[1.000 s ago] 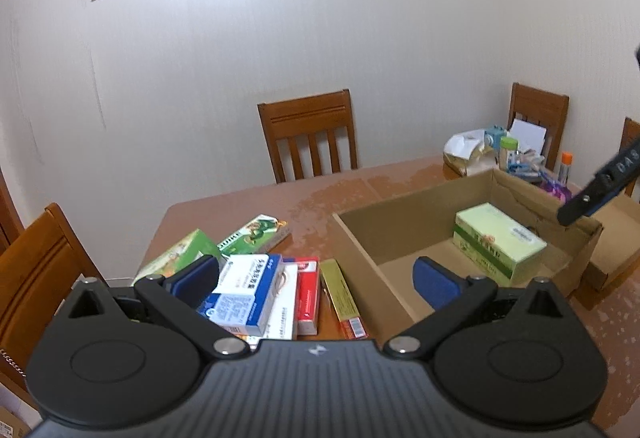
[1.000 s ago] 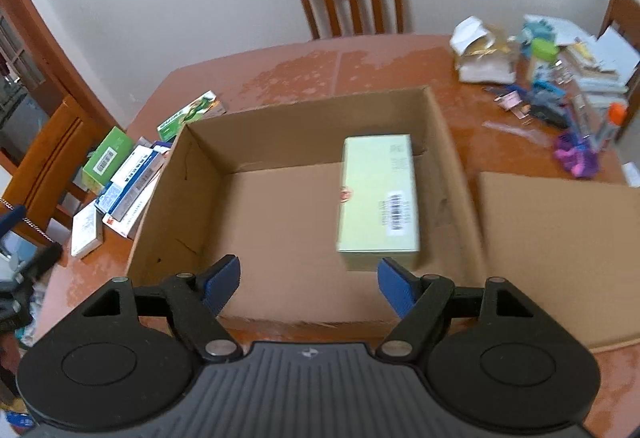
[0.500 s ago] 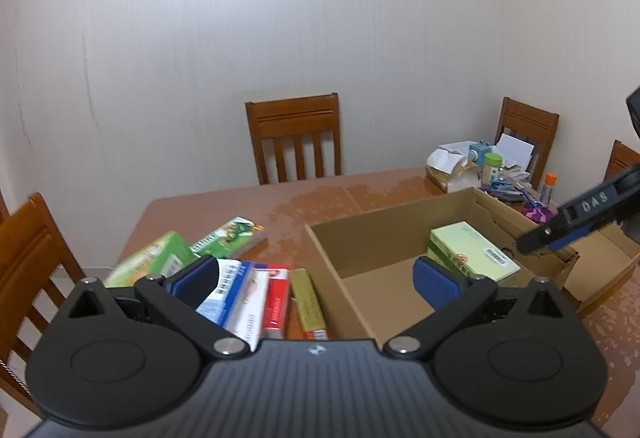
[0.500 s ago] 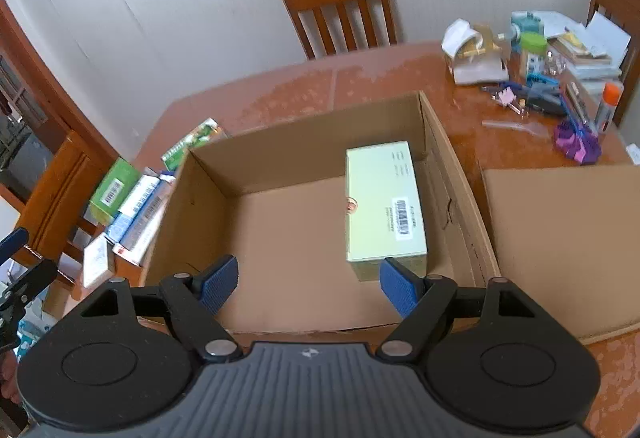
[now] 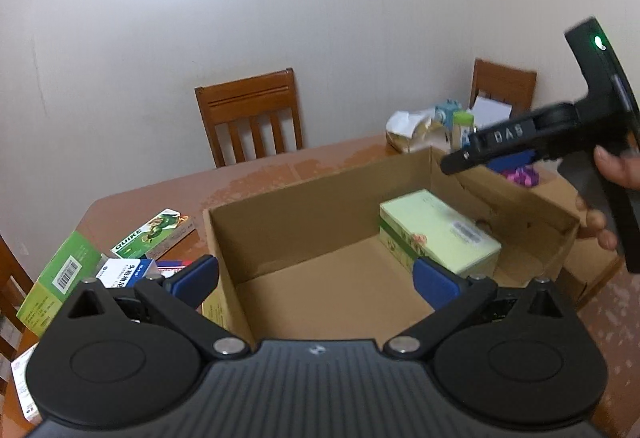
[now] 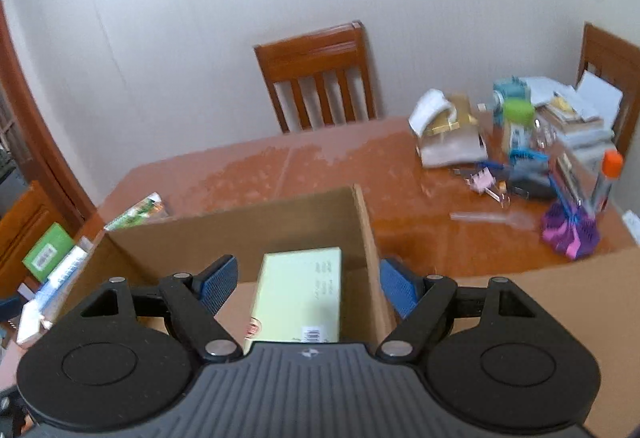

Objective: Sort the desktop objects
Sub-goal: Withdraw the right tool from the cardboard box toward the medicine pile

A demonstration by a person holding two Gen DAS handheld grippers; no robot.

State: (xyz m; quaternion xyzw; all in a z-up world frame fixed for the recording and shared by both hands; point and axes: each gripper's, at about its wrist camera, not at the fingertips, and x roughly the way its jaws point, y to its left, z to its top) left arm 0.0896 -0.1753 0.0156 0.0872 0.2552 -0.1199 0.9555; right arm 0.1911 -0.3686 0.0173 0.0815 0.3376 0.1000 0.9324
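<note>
Inside the cardboard box (image 5: 344, 278), against its right wall, the pale green carton (image 5: 440, 234) lies flat while the right tongs (image 6: 308, 288), spread and empty, have lifted away, and the left tongs (image 5: 316, 276), also spread, hover above the box's left edge near the packets (image 5: 128, 258) left on the desk's left edge, probably next.
</note>
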